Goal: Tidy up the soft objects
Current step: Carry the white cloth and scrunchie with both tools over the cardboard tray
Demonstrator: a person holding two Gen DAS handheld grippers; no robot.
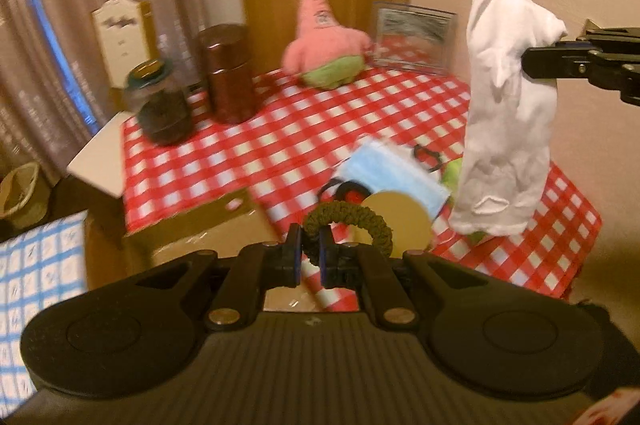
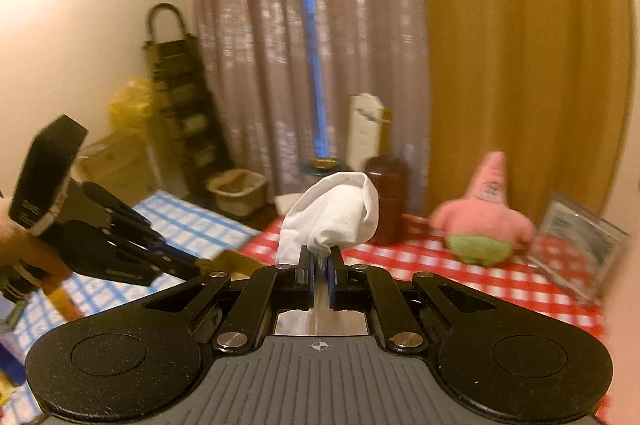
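Observation:
My left gripper (image 1: 310, 243) is shut on a dark green scrunchie (image 1: 352, 221) and holds it above the near edge of the red checked table (image 1: 304, 129). My right gripper (image 2: 320, 259) is shut on a white sock (image 2: 336, 217); in the left wrist view the sock (image 1: 506, 113) hangs from it (image 1: 532, 59) high over the table's right side. A blue face mask (image 1: 394, 171), a tan round disc (image 1: 400, 221) and a black hair tie (image 1: 427, 155) lie on the table. A pink star plush (image 1: 322, 41) sits at the back. An open cardboard box (image 1: 200, 229) stands at the table's near left.
A brown canister (image 1: 228, 73), a glass jar (image 1: 162, 101) and a clear photo frame (image 1: 412, 37) stand on the table's far side. A white wooden holder (image 1: 120, 33) stands behind the jar. A blue checked surface (image 1: 36, 285) lies left. A woven basket (image 2: 238, 191) sits on the floor.

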